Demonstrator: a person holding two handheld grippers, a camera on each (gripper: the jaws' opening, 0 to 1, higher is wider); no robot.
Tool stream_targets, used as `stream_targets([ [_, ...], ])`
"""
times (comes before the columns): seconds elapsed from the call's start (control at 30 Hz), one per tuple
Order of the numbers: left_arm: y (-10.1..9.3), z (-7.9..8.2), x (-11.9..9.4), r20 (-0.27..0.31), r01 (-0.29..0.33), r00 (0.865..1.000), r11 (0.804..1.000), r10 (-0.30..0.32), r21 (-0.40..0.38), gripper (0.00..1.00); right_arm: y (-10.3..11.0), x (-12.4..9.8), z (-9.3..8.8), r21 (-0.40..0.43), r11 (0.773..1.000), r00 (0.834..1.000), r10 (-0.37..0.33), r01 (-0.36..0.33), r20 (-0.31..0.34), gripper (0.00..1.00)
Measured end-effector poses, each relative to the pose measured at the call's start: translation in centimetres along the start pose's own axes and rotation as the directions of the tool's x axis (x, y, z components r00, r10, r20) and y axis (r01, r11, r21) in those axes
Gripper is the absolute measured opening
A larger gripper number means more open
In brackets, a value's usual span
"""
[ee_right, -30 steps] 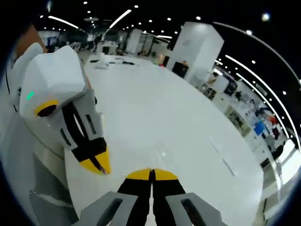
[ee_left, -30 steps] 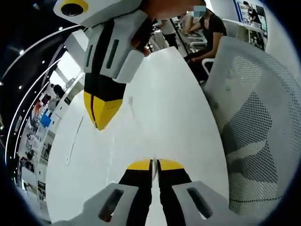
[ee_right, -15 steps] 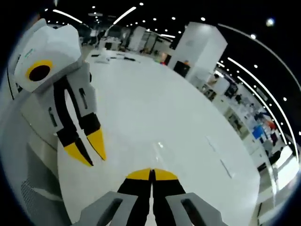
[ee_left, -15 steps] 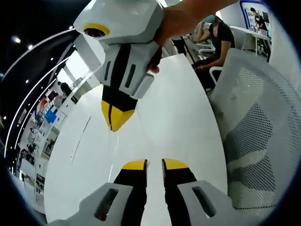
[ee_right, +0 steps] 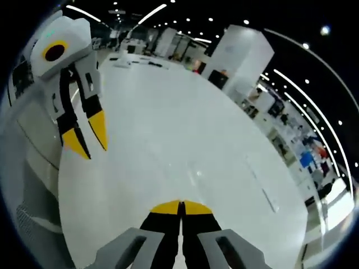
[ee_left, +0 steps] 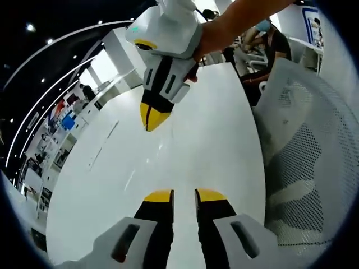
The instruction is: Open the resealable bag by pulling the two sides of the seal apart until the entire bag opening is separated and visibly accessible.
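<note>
Left gripper view: own left gripper [ee_left: 184, 195] rises from the bottom, its yellow tips parted by a narrow gap with nothing between them, over the near edge of the white table [ee_left: 112, 168]. The right gripper [ee_left: 152, 116] enters from the top, held by a person's hand [ee_left: 205, 36], tips together over the middle of the table; whether anything is pinched there, cannot tell. A white mesh chair [ee_left: 305, 140] stands just beside the table's right edge. The resealable bag cannot be made out; faint glints on the tabletop could be clear film, not certain. Right gripper view: own right gripper [ee_right: 180, 207] has its tips pressed together, apparently on nothing; the left gripper [ee_right: 84, 134] shows at upper left, spread apart, near the table's left edge. Judgement: no seal is held by either tool, so either the pull is finished or it is yet to begin; the frames do not settle which.
</note>
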State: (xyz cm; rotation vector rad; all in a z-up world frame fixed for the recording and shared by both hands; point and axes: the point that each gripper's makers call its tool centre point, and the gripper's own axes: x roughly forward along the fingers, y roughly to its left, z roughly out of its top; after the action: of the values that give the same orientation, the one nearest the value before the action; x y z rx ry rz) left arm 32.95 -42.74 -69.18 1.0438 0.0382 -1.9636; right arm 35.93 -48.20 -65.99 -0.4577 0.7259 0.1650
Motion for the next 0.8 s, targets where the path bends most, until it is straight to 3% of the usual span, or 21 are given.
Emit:
stream_targets([
  [0.07,0.5,0.2,-1.1,0.014,-0.027,1.000,1.000,0.027,-0.016,0.12,-0.6,0.6,-0.8,0.006,1.000,1.000,-0.003,0.003,-0.015,0.00],
  [0.1,1.0,-0.7,-2.6,0.019,-0.062,0.998,0.996,0.064,-0.062,0.12,-0.9,1.1,-1.1,-0.009,1.000,1.000,-0.012,0.012,-0.017,0.00],
  [0.2,0.3,-4.1,-3.9,-0.026,-0.083,0.996,0.988,0.080,-0.131,0.13,-1.1,2.2,-2.0,-0.029,0.999,0.999,-0.016,0.015,-0.038,0.00],
  [0.3,0.0,-5.2,-4.5,-0.024,-0.093,0.996,0.975,0.090,-0.204,0.13,-1.3,2.6,-2.7,-0.059,0.998,0.998,-0.021,0.017,-0.057,0.00],
  [0.8,0.6,-5.1,-5.6,0.008,-0.138,0.989,0.956,0.145,-0.258,0.15,-1.8,4.2,-3.7,-0.108,0.994,0.995,-0.029,0.019,-0.091,0.00],
])
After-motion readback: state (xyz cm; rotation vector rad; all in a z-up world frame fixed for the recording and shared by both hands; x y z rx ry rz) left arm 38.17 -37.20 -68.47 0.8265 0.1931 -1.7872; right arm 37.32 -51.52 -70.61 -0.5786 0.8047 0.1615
